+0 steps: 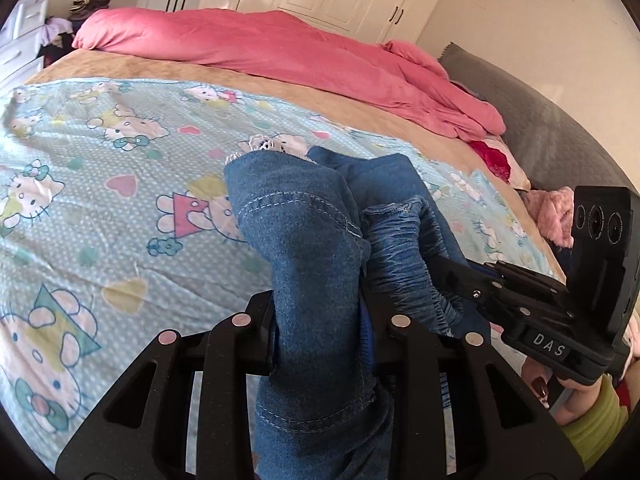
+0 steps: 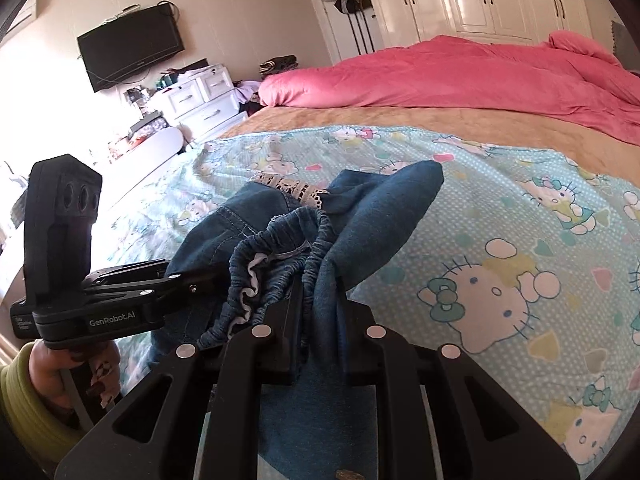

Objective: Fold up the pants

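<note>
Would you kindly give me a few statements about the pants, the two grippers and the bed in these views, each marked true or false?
1. Both grippers are clamped on the blue denim pants. True: the left gripper and the right gripper each pinch the fabric.
2. The pants lie flat and neatly folded. False: they are bunched between the grippers, the elastic waistband gathered.
3. A pink duvet lies at the far side of the bed. True.
4. The sheet under the pants is plain white. False: it is light blue with cartoon cats.
5. The pants carry white lace trim. True.
</note>
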